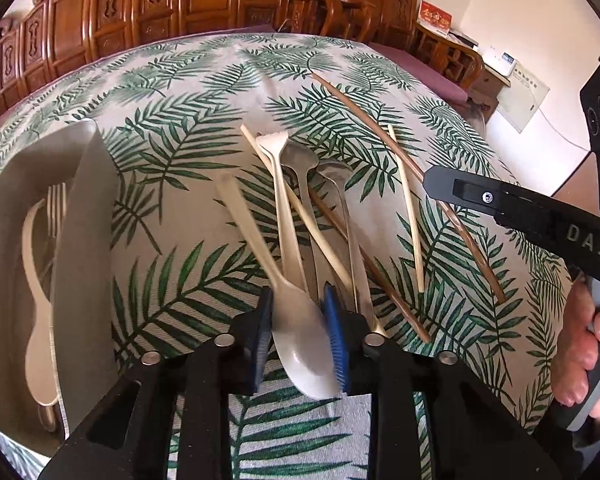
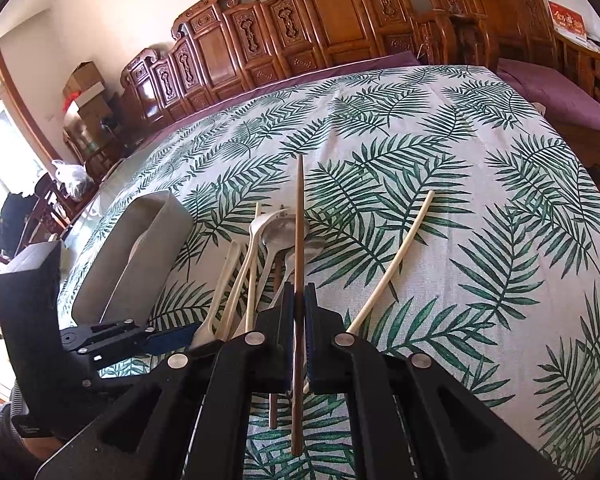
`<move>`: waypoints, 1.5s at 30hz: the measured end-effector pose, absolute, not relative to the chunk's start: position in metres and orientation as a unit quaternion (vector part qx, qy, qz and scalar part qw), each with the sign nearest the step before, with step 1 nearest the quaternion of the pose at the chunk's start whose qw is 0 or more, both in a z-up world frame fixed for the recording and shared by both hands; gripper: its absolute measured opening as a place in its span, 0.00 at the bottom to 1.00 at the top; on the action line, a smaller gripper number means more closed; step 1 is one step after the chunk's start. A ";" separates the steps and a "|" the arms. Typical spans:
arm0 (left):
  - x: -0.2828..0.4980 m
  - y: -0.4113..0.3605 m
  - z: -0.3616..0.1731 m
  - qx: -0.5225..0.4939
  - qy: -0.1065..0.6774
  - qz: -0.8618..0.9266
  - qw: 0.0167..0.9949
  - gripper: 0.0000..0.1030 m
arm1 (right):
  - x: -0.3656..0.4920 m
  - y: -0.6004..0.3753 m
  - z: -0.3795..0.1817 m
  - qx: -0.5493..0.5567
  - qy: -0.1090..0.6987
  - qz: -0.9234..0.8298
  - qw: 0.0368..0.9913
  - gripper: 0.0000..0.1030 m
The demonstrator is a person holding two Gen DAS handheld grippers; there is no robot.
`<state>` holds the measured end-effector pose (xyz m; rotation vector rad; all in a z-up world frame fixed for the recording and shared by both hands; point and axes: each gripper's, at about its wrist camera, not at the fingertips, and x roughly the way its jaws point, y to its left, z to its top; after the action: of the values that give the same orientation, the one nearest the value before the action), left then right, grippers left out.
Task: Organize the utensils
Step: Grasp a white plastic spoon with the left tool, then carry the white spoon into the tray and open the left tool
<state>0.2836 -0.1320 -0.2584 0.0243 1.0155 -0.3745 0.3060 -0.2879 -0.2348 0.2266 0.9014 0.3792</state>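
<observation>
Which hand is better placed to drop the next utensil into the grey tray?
Probably the left. The left gripper has its jaws around the cream spoon, and the grey tray sits right beside it. The right gripper grips a brown chopstick farther from the tray, beyond the utensil pile.

Utensils (image 1: 300, 216) piled on tablecloth, some in tray (image 1: 84, 240)

Table w/ fern-print cloth (image 1: 204, 128): grey tray (image 1: 88, 216), spoons, fork, chopsticks (image 1: 410, 208) loose.
</observation>
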 end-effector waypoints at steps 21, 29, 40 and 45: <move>0.271 -0.111 -0.209 0.011 0.441 -0.195 0.876 0.02 | 0.297 -0.273 -0.228 0.087 0.427 0.186 0.880 0.06; 0.270 -0.091 -0.189 0.010 0.427 -0.186 0.885 0.02 | 0.290 -0.259 -0.224 0.077 0.423 0.203 0.880 0.06; 0.271 -0.055 -0.176 0.000 0.423 -0.166 0.891 0.03 | 0.276 -0.245 -0.213 0.081 0.414 0.221 0.879 0.06; 0.271 -0.037 -0.170 -0.005 0.420 -0.156 0.894 0.03 | 0.264 -0.234 -0.203 0.085 0.406 0.237 0.878 0.06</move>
<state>0.2710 -0.0373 -0.1701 -0.0104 0.8720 -0.3236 0.2643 -0.2341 -0.2026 0.1765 0.8472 0.4933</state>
